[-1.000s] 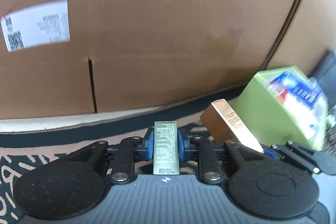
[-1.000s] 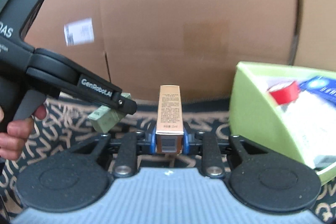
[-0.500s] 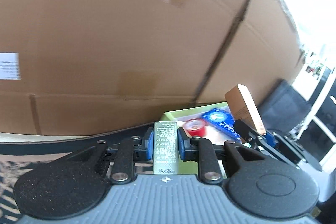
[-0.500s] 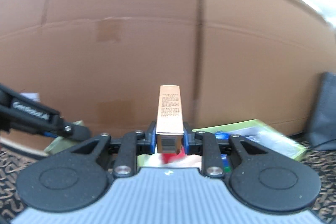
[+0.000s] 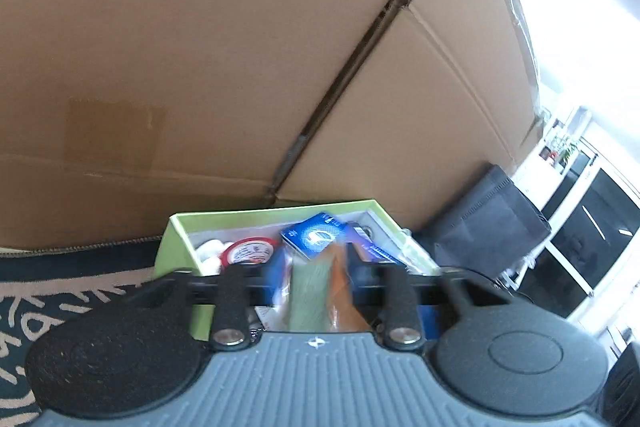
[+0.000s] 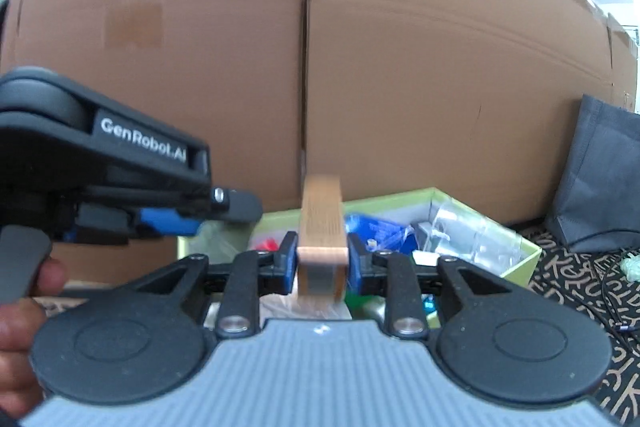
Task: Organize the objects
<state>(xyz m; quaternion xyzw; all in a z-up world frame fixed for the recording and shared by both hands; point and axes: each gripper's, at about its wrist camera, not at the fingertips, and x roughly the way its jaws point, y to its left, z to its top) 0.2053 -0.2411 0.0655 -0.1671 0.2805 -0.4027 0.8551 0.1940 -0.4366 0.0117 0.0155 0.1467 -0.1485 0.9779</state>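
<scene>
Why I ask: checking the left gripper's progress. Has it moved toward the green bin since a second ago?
Yes. The left gripper has swung toward the green bin, which went from far right to directly behind its fingers.

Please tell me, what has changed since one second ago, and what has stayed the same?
Both tongs moved from the patterned carpet to above the green bin. The left tongs opened wider, so the green box looks loose, perhaps released; motion blur hides this. The right tongs still clamp the copper box. The cardboard wall stayed.

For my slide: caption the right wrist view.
Right gripper holds a copper carton above the green bin.
</scene>
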